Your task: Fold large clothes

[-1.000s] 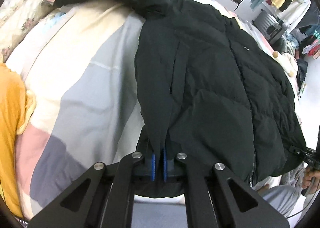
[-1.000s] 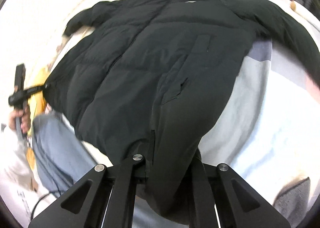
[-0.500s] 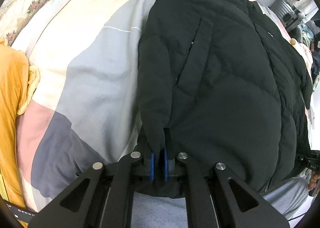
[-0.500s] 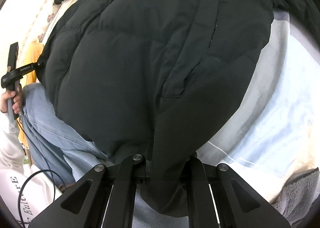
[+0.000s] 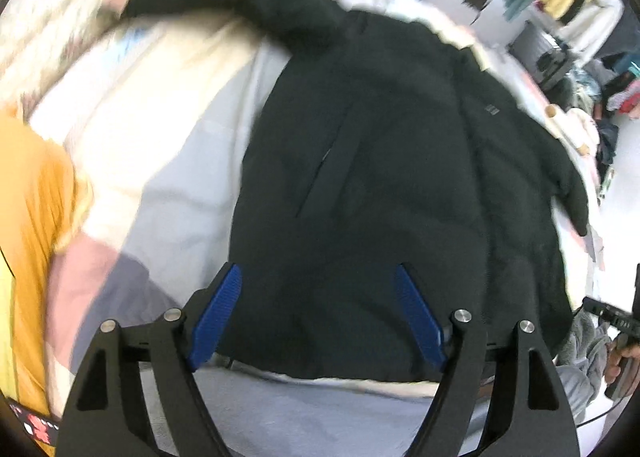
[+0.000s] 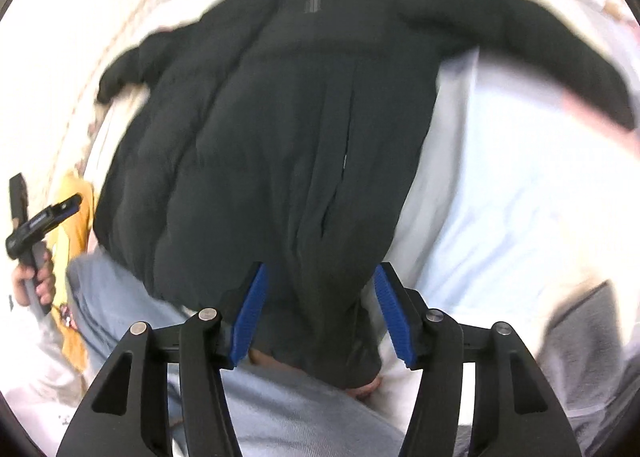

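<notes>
Letting go of the black jacket (image 5: pixel 380 185) on the bed (image 5: pixel 168 161)

My left gripper (image 5: pixel 320 313) is spreading wide, pads clear of the hem; my right gripper (image 6: pixel 320 313) is also opening, its blue pads (image 6: pixel 250 313) standing off the hem between them. The jacket is lying flat, sleeves out.

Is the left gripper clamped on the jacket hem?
No: the left gripper stands open, blue pads apart, the black jacket lying released on the bed.

Left gripper (image 5: pixel 318 311) and right gripper (image 6: pixel 320 307): both angled steeply downward, blue-padded jaws just sprung apart, pads pressing on nothing, each hand-held.
</notes>
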`<action>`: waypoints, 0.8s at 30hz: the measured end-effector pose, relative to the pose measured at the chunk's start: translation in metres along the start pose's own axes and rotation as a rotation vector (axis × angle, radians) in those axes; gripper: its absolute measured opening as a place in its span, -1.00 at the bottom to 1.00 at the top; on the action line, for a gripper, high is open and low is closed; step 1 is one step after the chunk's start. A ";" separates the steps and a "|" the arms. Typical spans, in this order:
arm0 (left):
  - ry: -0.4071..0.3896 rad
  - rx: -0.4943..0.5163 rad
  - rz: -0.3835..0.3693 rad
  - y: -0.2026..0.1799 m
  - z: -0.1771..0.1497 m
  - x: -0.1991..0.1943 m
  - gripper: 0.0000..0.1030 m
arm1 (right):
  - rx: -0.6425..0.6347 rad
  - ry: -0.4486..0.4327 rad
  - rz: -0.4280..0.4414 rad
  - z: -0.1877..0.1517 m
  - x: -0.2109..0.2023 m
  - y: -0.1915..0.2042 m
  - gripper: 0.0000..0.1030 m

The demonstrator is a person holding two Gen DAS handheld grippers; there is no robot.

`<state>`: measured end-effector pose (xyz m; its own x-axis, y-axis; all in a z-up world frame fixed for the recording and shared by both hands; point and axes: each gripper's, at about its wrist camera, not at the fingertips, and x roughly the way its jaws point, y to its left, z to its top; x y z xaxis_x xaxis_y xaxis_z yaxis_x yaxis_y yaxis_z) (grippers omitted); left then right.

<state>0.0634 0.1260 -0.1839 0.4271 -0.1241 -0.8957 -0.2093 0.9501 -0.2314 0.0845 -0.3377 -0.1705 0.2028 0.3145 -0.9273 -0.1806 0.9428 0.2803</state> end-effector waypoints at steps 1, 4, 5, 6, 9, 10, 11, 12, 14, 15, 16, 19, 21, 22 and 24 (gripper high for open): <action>-0.037 0.018 -0.003 -0.008 0.005 -0.012 0.54 | 0.000 -0.053 -0.015 0.005 -0.014 0.003 0.05; -0.145 0.068 -0.030 -0.037 0.022 -0.042 0.54 | 0.000 -0.201 -0.053 0.014 -0.045 0.019 0.05; -0.171 0.082 -0.036 -0.043 0.028 -0.049 0.54 | -0.003 -0.262 -0.062 0.018 -0.057 0.026 0.05; -0.215 0.102 -0.044 -0.053 0.034 -0.060 0.54 | -0.003 -0.314 -0.068 0.019 -0.067 0.032 0.05; -0.315 0.153 -0.075 -0.078 0.046 -0.086 0.54 | -0.018 -0.453 -0.082 0.024 -0.088 0.054 0.07; -0.345 0.170 -0.086 -0.085 0.050 -0.092 0.54 | -0.028 -0.483 -0.090 0.026 -0.089 0.063 0.07; -0.379 0.189 -0.102 -0.093 0.053 -0.099 0.54 | -0.043 -0.532 -0.096 0.025 -0.093 0.072 0.08; -0.407 0.203 -0.115 -0.098 0.054 -0.104 0.54 | -0.053 -0.569 -0.102 0.022 -0.096 0.077 0.13; -0.462 0.221 -0.137 -0.107 0.058 -0.109 0.54 | -0.050 -0.623 -0.104 0.018 -0.094 0.087 0.20; -0.475 0.224 -0.145 -0.109 0.057 -0.110 0.54 | -0.045 -0.637 -0.099 0.017 -0.091 0.090 0.20; -0.490 0.224 -0.152 -0.108 0.058 -0.109 0.54 | -0.041 -0.657 -0.088 0.016 -0.086 0.095 0.20; -0.493 0.237 -0.156 -0.104 0.058 -0.094 0.55 | -0.059 -0.687 -0.096 0.012 -0.073 0.105 0.20; -0.477 0.237 -0.172 -0.102 0.056 -0.081 0.55 | -0.077 -0.705 -0.126 0.008 -0.062 0.112 0.20; -0.477 0.235 -0.179 -0.105 0.053 -0.078 0.55 | -0.084 -0.712 -0.134 0.007 -0.057 0.115 0.20; -0.494 0.245 -0.183 -0.109 0.047 -0.071 0.54 | -0.096 -0.724 -0.148 0.002 -0.042 0.120 0.20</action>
<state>0.0974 0.0452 -0.0771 0.8094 -0.2002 -0.5521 0.0915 0.9716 -0.2182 0.0562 -0.2380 -0.0973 0.8090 0.2104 -0.5488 -0.1786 0.9776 0.1114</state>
